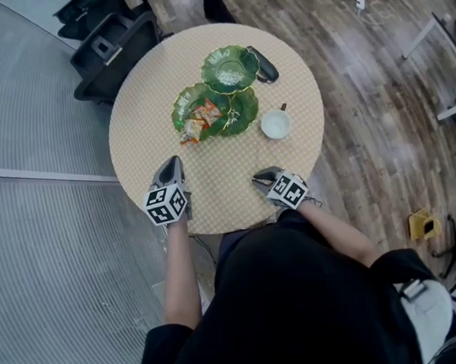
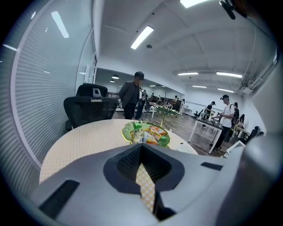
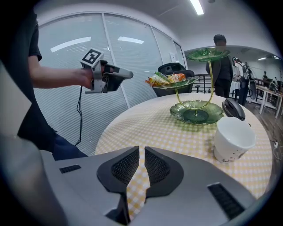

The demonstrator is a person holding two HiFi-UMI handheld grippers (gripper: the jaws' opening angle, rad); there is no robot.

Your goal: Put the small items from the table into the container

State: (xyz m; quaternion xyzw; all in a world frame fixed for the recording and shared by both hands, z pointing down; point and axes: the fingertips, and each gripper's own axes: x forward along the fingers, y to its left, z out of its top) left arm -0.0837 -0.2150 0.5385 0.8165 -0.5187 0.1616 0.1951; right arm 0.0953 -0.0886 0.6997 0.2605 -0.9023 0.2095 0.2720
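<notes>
The round surface (image 1: 140, 129), covered in a yellow checked cloth, is carrying a green dish stand (image 1: 230, 70) made of three leaf-shaped tiers on a thin stem. The snack packets (image 1: 201, 118) are lying in the middle tier, which the right gripper view shows raised above the bottom tier and below the top one. Both of those other tiers are showing bare green glass.

A white cup (image 1: 275, 124) is standing upright on the cloth just beside the bottom tier, on the person's right. A black glossy object (image 1: 263, 63) is lying at the far side of the stand, close to the edge of the surface. A black chair (image 1: 109, 49) is standing beyond the far left rim.

The left gripper (image 1: 172, 163) is hovering over the near left part of the surface and pointing toward the stand, well apart from it. Its jaws are pressed together at the tips, with nothing between them; only checked cloth is showing below the pads.

The right gripper (image 1: 258, 179) is sitting over the near right edge, angled toward the middle of the surface. Its jaws are standing almost together, with a narrow slit between the ribbed pads. Nothing is lying in that slit, and the cup is standing ahead of it and to the right, not touching.
</notes>
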